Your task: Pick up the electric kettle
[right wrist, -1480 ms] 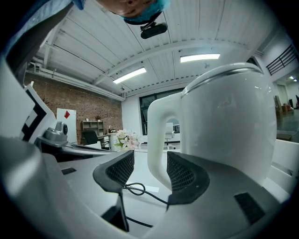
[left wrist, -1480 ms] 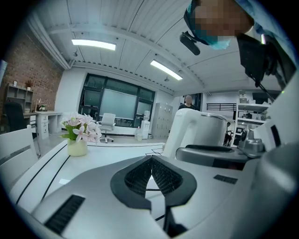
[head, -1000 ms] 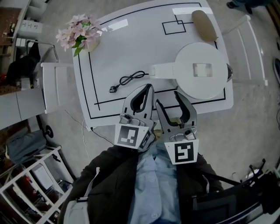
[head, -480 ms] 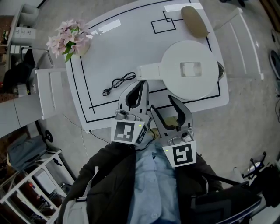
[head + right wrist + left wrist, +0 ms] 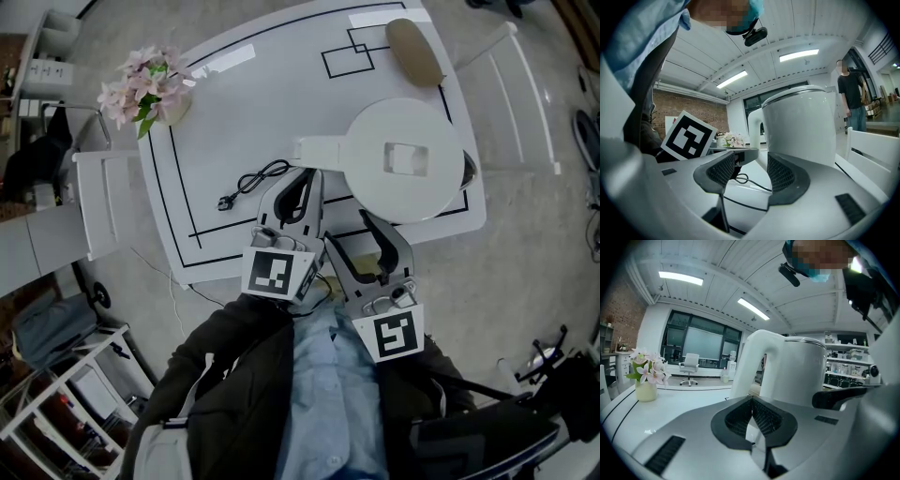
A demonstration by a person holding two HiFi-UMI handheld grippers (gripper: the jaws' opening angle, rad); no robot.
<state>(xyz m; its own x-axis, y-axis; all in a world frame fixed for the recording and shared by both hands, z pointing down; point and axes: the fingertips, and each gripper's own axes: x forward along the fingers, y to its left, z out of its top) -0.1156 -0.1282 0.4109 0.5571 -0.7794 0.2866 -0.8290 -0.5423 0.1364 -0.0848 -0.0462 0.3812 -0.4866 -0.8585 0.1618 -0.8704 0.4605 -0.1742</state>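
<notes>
From your head view only the electric kettle's round lid and its handle show, right of centre on the table; its body and base are hidden beneath. A tan oval object at the upper right is unclear.

Your left gripper has its fingers pressed together on nothing, tips just below the handle. Whether they touch it is unclear. Your right gripper is spread fairly wide and empty, the kettle standing beyond its gap. The cable lies left of both.

Since half a second ago, your left gripper has crept slightly toward the handle; the right one's opening is unchanged.
</notes>
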